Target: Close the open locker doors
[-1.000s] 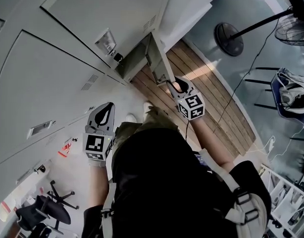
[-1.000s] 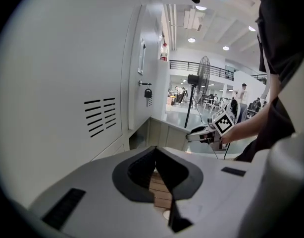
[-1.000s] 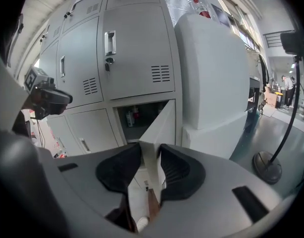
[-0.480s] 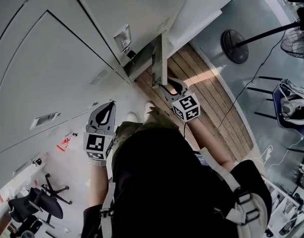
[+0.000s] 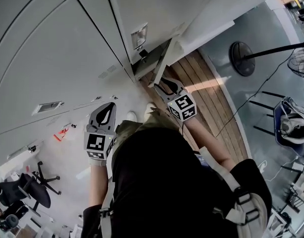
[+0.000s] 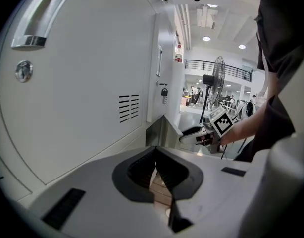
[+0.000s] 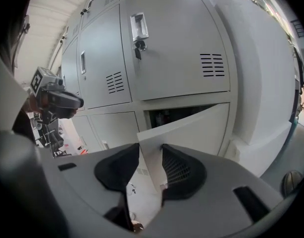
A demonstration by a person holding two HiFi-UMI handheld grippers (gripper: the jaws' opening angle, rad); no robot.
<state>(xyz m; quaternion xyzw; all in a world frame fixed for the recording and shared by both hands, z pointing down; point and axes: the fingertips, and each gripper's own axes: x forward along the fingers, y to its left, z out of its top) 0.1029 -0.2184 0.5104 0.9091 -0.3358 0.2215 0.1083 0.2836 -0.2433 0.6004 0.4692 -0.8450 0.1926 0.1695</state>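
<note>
the step in hand looks to be the swing-shut of the one pale grey metal locker door [image 5: 164, 63] that stands ajar. it sits in the lower row at the right end of the tall grey locker bank [image 5: 68, 48], under a closed locker with a chrome recessed handle [image 7: 137, 26] and a key in its lock. in the right gripper view the door is hinged on its right and angled out from the bank, with a dark strip of the compartment showing behind its top edge. the right tool [image 5: 164, 87] is at the door's free edge. its jaws stand wide and have just been closing a little, with that free edge between them. the jaw on the door's side lies in front of the outer face, though whether its pad presses there i cannot tell, and nothing looks clamped. by my reading the door is partway home, so the next move calls for a steady push on the outer face toward the bank until the door sits flush with its neighbours. the jaw beyond the edge should be drawn clear first so it is not pinched against the frame. the left tool [image 5: 108, 108] hovers well apart in front of the closed locker fronts, its jaws closed tip to tip on nothing, with wooden plank floor [image 5: 206, 88] showing through the slit behind them.
</note>
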